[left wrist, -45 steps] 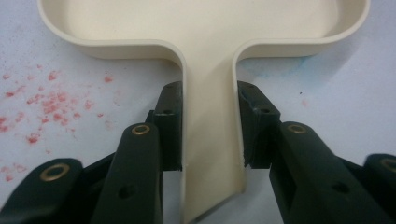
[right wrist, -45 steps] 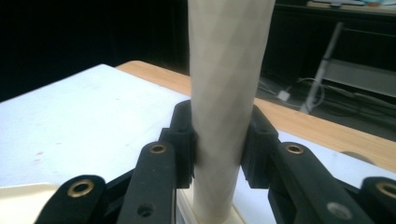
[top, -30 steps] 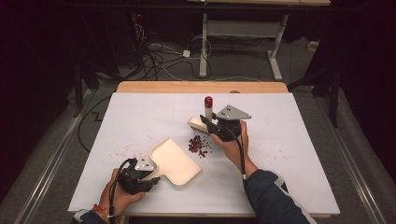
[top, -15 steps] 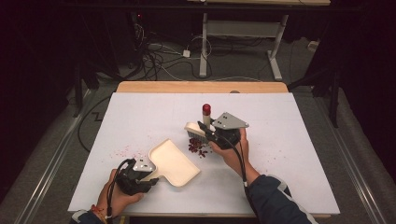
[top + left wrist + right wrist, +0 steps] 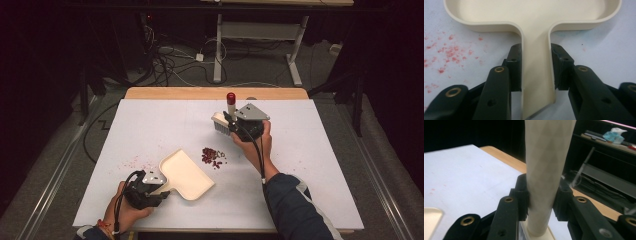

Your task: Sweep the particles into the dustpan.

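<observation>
My left gripper (image 5: 159,186) is clamped on the cream dustpan's (image 5: 186,174) handle, jaws pressed to both of its sides, the pan lying flat on the white worktop (image 5: 320,165). My right gripper (image 5: 231,125) is closed around the pale handle of a small brush (image 5: 223,120) with a red cap, held above the worktop's far half. Between pan and brush lies a little heap of dark red beans (image 5: 212,156), just off the pan's rim. Faint red specks (image 5: 447,51) mark the worktop left of the pan.

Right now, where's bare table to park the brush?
Free: the wide strip right of the right gripper to the table edge, and the far-left corner beyond the dustpan. Crowded: the middle, where the red bits lie between dustpan and brush.
</observation>
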